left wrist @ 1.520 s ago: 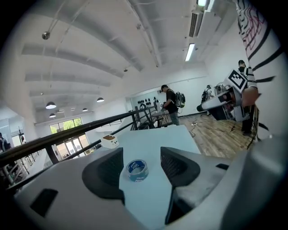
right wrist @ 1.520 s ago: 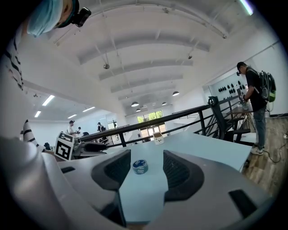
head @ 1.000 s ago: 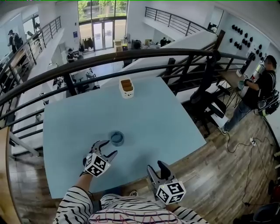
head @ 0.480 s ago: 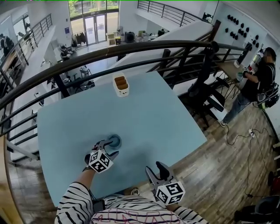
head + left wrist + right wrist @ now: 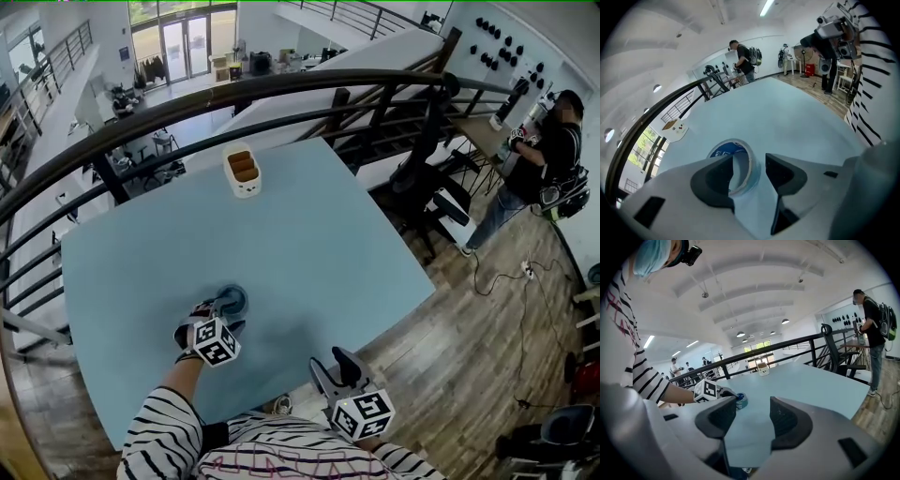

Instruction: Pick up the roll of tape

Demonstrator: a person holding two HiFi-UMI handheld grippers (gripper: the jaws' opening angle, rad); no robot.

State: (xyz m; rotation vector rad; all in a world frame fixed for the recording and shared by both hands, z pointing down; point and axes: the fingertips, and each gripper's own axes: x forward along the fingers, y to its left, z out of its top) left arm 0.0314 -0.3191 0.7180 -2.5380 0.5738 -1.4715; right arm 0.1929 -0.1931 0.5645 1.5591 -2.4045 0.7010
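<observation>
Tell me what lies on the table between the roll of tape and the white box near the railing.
Nothing: the head view shows only bare blue table between the roll of tape and the white box.

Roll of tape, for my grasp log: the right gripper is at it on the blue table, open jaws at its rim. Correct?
No. The left gripper, not the right gripper, is at the roll of tape on the blue table, open jaws at its rim; the left gripper view shows it.
</observation>
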